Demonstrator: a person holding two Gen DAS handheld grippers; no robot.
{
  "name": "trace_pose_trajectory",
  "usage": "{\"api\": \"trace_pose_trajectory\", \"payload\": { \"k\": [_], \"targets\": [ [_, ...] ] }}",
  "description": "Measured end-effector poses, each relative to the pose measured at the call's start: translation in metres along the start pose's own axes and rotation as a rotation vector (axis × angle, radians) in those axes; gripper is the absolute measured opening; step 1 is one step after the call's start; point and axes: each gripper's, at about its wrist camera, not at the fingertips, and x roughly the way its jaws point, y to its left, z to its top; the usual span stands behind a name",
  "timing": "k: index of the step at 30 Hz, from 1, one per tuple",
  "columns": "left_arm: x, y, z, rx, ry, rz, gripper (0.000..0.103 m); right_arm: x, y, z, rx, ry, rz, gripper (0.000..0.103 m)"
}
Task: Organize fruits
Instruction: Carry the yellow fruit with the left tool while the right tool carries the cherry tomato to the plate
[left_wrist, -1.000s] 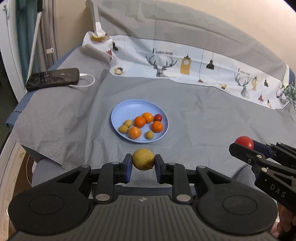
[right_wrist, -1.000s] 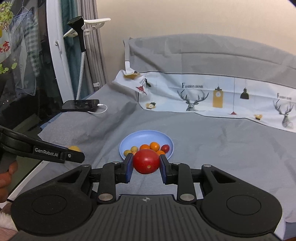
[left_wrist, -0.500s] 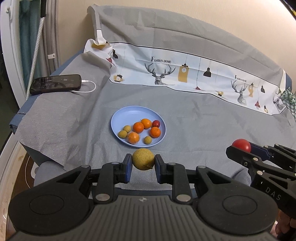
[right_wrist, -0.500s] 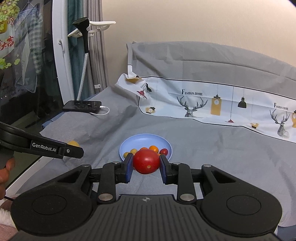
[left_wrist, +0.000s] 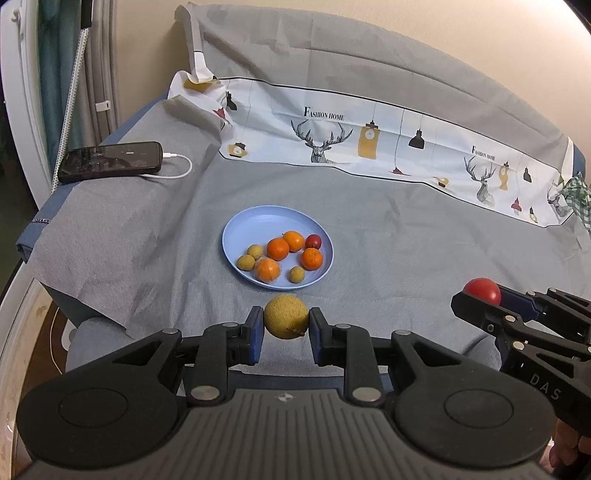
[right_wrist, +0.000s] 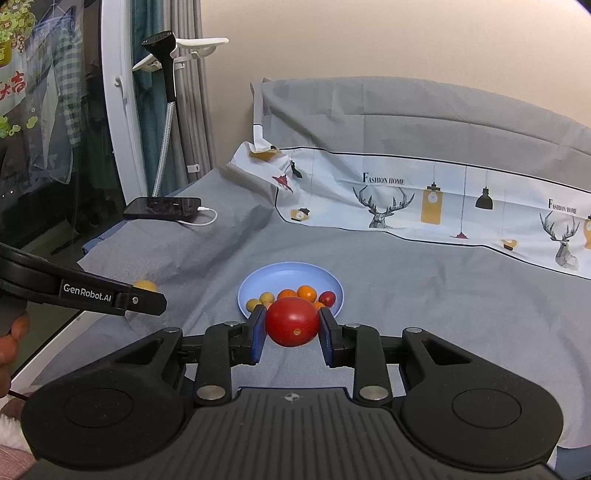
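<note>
Left wrist view: left claw (left_wrist: 286, 325) pinching a yellow-brown round fruit (left_wrist: 285, 316), perhaps a longan, at lower centre. Just above, blue plate (left_wrist: 258, 227) on the grey bedsheet (left_wrist: 424, 258), carrying four small oranges (left_wrist: 277, 248), three yellowish fruits (left_wrist: 245, 262) and a red one (left_wrist: 313, 241). Smartphone (left_wrist: 110, 160) on charge, upper left. Right claw (left_wrist: 480, 295) at right edge, clamped on a tomato (left_wrist: 482, 290).

Right wrist view: right claw (right_wrist: 291, 330) clamped on the tomato (right_wrist: 292, 321) at centre, hiding the plate's (right_wrist: 288, 271) near rim. Left claw (right_wrist: 146, 295) at left edge, yellow fruit (right_wrist: 144, 285) peeking above it.
</note>
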Motion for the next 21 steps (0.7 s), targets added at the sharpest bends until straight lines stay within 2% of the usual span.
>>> {"api": "trace_pose_trajectory", "payload": {
  "k": [21],
  "targets": [
    [0.027, 0.012, 0.002, -0.027, 0.062, -0.014, 0.028, 0.025, 0.001, 0.002, -0.01, 0.078, 0.005, 0.031]
  ]
}}
